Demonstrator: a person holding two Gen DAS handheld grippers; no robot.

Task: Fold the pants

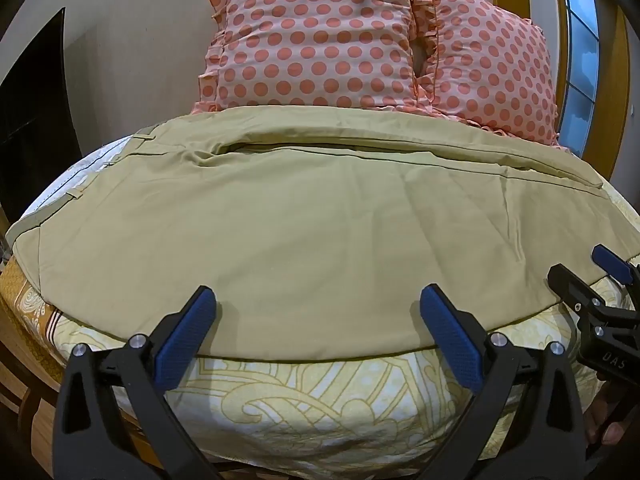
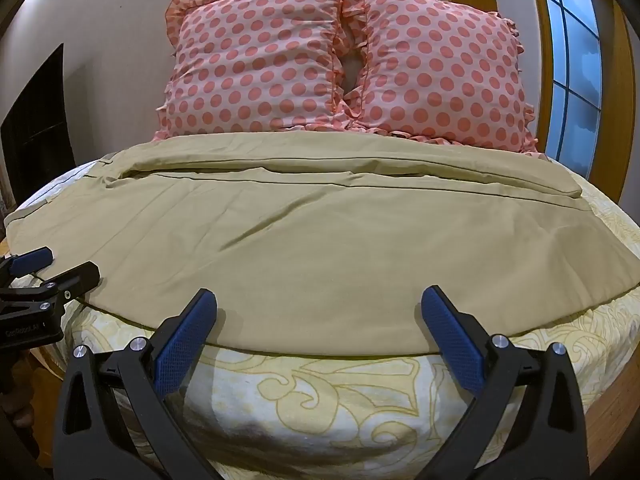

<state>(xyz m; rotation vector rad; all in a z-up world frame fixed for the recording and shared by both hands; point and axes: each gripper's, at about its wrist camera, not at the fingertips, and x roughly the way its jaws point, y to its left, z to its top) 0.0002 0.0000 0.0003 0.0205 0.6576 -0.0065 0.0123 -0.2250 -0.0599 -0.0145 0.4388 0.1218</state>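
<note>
Khaki pants (image 1: 312, 220) lie flat across the bed, one leg folded over the other, waistband at the left, hems at the right; they also show in the right wrist view (image 2: 304, 240). My left gripper (image 1: 318, 300) is open and empty, its fingertips just over the pants' near edge. My right gripper (image 2: 319, 302) is open and empty over the same near edge, further right. The right gripper also shows at the right edge of the left wrist view (image 1: 588, 268). The left gripper shows at the left edge of the right wrist view (image 2: 60, 264).
The bed has a cream sheet with yellow patterns (image 1: 320, 400), also in the right wrist view (image 2: 320, 396). Two pink polka-dot pillows (image 1: 316, 36) (image 2: 440, 68) stand against the wall behind the pants. A window (image 2: 576, 80) is at the right.
</note>
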